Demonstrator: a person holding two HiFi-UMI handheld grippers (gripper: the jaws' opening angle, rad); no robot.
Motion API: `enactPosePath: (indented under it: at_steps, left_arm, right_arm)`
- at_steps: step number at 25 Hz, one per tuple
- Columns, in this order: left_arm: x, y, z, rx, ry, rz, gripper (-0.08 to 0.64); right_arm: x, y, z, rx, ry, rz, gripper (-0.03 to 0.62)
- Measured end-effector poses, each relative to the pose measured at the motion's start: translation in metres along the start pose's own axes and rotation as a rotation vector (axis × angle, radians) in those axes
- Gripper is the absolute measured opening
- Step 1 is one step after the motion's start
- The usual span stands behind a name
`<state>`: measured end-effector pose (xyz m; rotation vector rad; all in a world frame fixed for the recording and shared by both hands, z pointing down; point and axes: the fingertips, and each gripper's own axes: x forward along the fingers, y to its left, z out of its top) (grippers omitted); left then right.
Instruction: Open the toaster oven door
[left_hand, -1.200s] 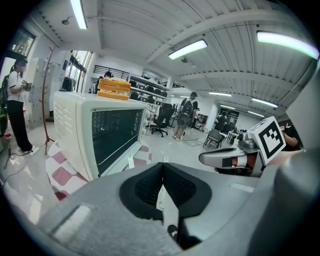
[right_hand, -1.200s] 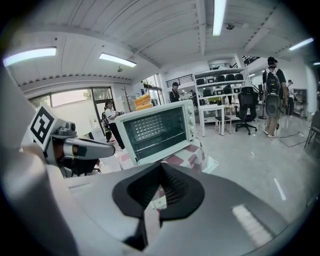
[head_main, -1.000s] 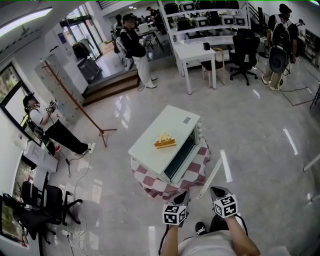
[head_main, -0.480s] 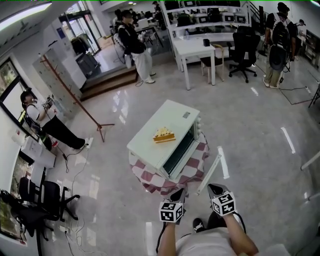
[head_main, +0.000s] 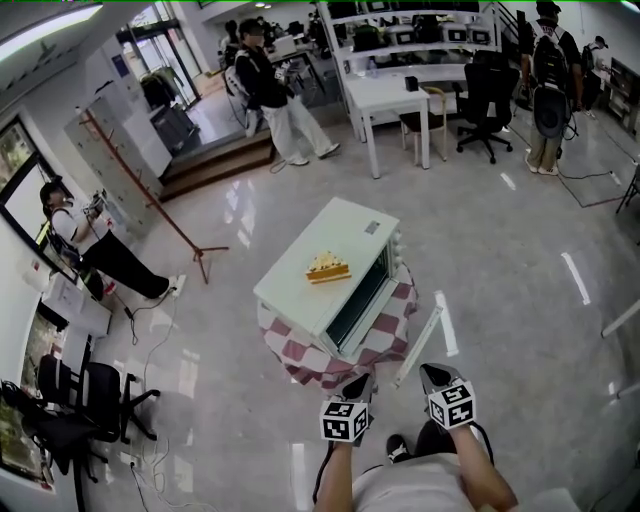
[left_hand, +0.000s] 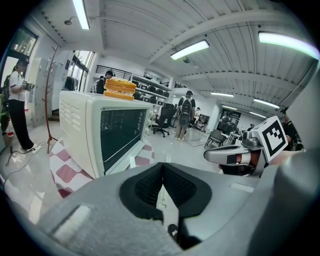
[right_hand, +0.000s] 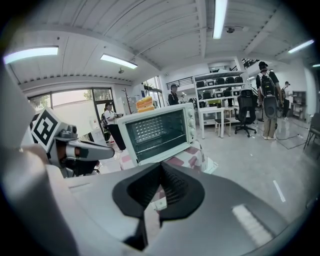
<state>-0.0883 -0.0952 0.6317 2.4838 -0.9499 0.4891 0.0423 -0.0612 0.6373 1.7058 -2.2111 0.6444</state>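
A glossy pale floor (head_main: 520, 300) fills a wide office room, with white desks (head_main: 400, 95) and several people standing far behind. In the middle of the head view stands a small round table (head_main: 300, 365) under a red-and-white checked cloth. On it sits the white toaster oven (head_main: 300, 285), which covers most of the tabletop. Its dark glass door (head_main: 358, 300) is closed flat against the front and faces the person holding the grippers.

The left gripper (head_main: 360, 382) and the right gripper (head_main: 432, 374) hover side by side at the near edge of the table. Both point toward the oven front and are clear of it, touching neither the door nor the cloth. In the head view the left gripper is nearer the oven's front, and the right one is off to the side, beyond the table's rim. In each gripper view the black pads meet at the tips with nothing between them, so both grippers are closed and empty.

A yellow layered slice of cake (head_main: 328, 268) rests on the oven's top.
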Motion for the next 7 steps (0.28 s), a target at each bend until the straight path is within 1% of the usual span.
enactPosePath:
  at_steps: [3,7]
  left_arm:
    - [0.0017,0.0016,-0.001,0.001,0.015,0.011,0.002]
    - [0.005,0.0085,-0.0067,-0.01,0.056,0.046,0.002]
  right_arm:
    - [-0.0006,0.0037,-0.0007,-0.012,0.004,0.006,0.003]
    - [-0.0011,0.0062,-0.0024,-0.058,0.01,0.007,0.003]
